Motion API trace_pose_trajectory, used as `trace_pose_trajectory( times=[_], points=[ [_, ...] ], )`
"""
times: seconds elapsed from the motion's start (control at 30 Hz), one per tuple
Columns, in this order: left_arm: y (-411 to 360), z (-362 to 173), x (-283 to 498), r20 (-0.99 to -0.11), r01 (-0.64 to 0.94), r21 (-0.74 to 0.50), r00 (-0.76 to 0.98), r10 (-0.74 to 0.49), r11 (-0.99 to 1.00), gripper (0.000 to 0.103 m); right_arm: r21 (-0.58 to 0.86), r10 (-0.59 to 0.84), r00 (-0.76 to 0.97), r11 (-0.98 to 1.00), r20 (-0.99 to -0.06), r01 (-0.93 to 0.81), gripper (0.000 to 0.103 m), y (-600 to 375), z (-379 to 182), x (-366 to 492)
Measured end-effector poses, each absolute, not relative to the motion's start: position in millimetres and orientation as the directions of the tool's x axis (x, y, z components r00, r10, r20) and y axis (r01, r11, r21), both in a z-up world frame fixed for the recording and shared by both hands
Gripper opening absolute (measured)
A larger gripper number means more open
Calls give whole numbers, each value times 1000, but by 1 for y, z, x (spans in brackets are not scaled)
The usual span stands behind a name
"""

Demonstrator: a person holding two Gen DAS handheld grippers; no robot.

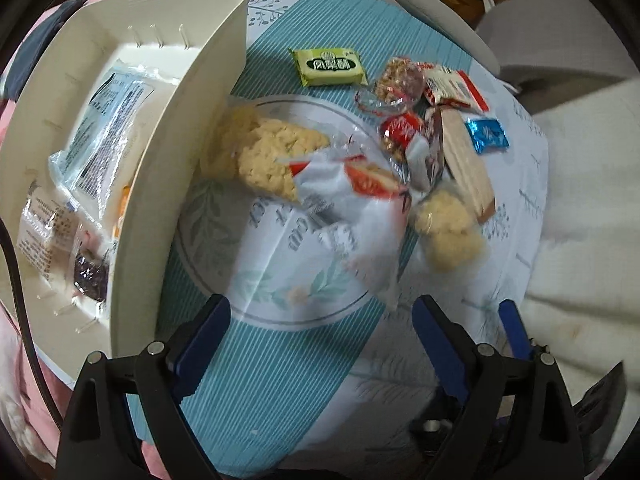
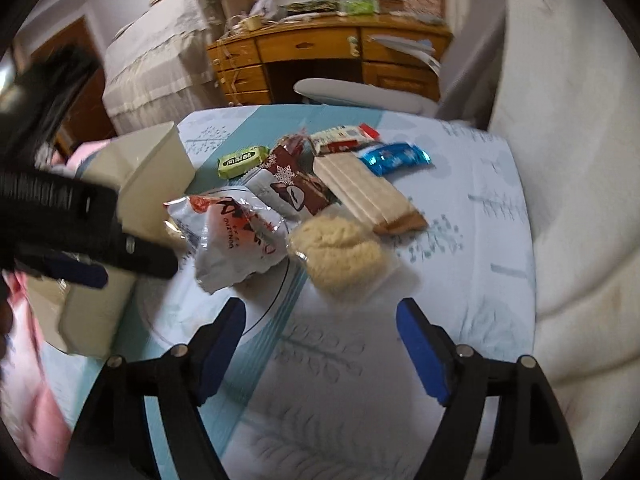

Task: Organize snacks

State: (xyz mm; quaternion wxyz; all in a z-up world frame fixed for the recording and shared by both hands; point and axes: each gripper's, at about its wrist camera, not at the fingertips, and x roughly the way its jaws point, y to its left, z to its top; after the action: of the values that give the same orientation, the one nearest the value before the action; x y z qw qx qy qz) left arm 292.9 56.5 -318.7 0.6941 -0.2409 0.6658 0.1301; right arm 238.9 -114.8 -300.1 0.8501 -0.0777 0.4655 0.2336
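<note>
A cream bin at the left holds several wrapped packets. My left gripper hangs open over the tablecloth, nothing between its blue pads. Just beyond it lie a white-and-red bag and two clear-wrapped rice cakes. My right gripper is open and empty too. It hovers just short of a rice cake and the white-and-red bag. Behind these lie a wafer pack, a blue packet, a green packet and a brown packet.
The teal and white tablecloth covers a small table whose edge falls away on the right to a white cushion. A wooden desk and a chair seat stand beyond. The cream bin is partly hidden by the left tool's black frame.
</note>
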Motion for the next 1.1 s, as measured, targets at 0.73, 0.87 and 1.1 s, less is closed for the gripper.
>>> trace_pose_trajectory(
  times=[0.73,0.87,1.1],
  points=[
    [73,-371,326,-968,-656,-198,16,-249,728,86,-105,264,570,840,-778,-532,79,-87,-348,259],
    [74,-369,328,-962,-644,-235,45,-271,728,64,-115,260,576,838,-775,-533,80,-86,-350,260],
    [71,-368,331,-961,-639,-240,51,-271,731,55,-137,219,587,855,-780,-500,63,-89,-351,262]
  ],
)
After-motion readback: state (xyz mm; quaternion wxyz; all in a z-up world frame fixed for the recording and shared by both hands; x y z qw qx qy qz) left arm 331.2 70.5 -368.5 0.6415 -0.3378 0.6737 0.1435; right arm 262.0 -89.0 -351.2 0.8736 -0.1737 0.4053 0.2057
